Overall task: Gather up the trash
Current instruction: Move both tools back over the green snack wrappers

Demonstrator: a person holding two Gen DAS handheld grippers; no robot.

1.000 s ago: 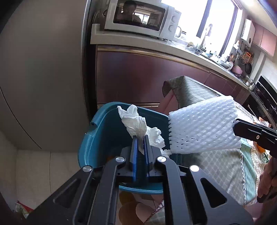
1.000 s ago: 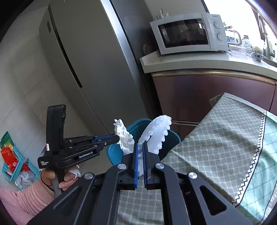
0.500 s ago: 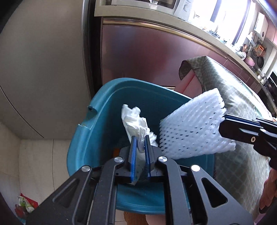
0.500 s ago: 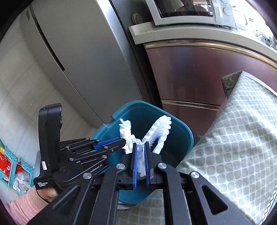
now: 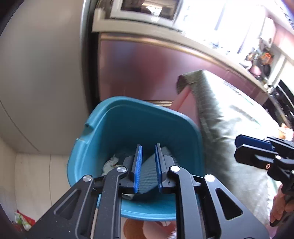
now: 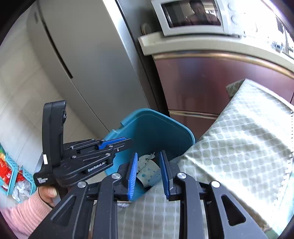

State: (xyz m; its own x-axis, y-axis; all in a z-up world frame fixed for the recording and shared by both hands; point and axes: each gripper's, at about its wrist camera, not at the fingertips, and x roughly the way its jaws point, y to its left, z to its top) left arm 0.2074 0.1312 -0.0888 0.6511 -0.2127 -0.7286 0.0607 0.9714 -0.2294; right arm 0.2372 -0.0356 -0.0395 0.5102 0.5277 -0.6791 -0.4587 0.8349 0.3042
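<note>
A teal bin [image 5: 128,117] stands on the floor between the fridge and the table. My left gripper [image 5: 148,149] hangs over its mouth with its jaws opening and nothing between them. In the bin lie a white foam net [image 5: 152,171] and a crumpled white tissue [image 5: 110,163]. My right gripper [image 6: 148,156] is over the bin's near edge [image 6: 156,117], its jaws opening too, with nothing between them. Below it I see the tissue [image 6: 147,158] and the foam net [image 6: 148,174]. The left gripper [image 6: 128,142] reaches in from the left, and the right gripper [image 5: 238,145] shows at the right edge.
A grey fridge [image 6: 82,55] stands left of the bin, and a maroon cabinet [image 6: 193,82] with a microwave [image 6: 193,16] stands behind it. A table with a green checked cloth [image 6: 238,137] borders the bin on the right. Teal baskets with red packs [image 6: 7,174] sit on the floor at left.
Both grippers have opened. The tissue has left the left gripper and the foam net the right one, and both now lie inside the bin.
</note>
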